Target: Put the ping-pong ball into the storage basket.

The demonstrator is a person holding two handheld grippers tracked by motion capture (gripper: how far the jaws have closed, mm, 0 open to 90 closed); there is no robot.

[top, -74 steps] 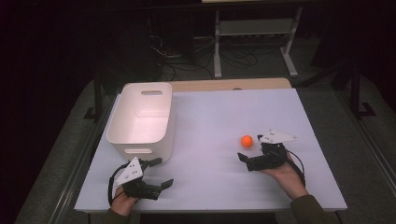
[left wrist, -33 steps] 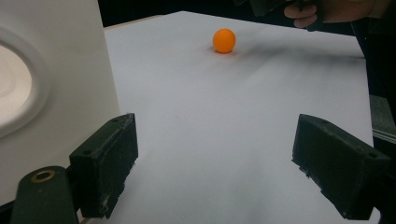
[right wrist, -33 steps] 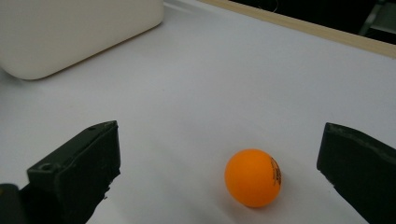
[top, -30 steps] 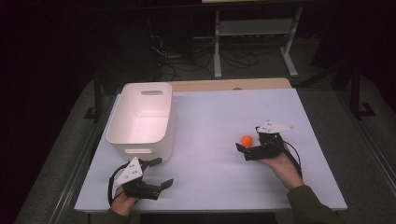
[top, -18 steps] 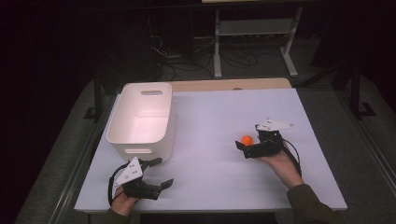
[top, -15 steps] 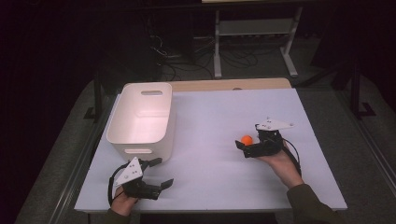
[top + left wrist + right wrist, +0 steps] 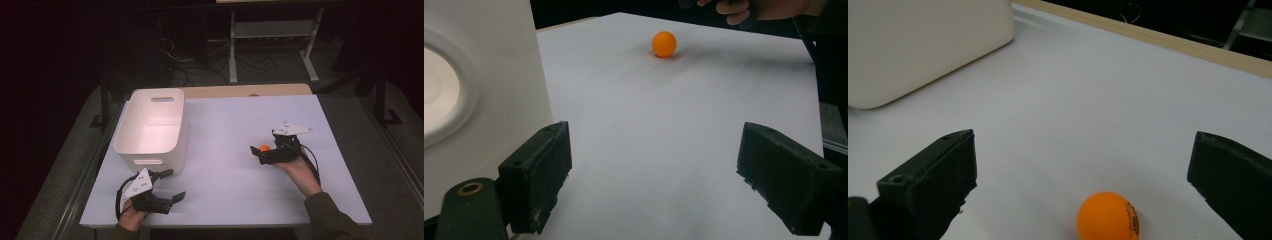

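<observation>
A small orange ball lies on the white table at the right; it also appears in the left gripper view as the ball and in the right gripper view as the ball. My right gripper is open around it, the ball sitting low between its two wide jaws, with no contact visible. My left gripper rests open near the table's front left edge, beside the white bin, with nothing between its fingers.
The white plastic bin with handle cut-outs stands at the left of the table. A wooden strip runs along the table's far edge. A metal shelf frame and cables are on the dark floor beyond.
My right gripper moved forward and left from beside the ball until its jaws came around it. The left gripper has stayed in place.
</observation>
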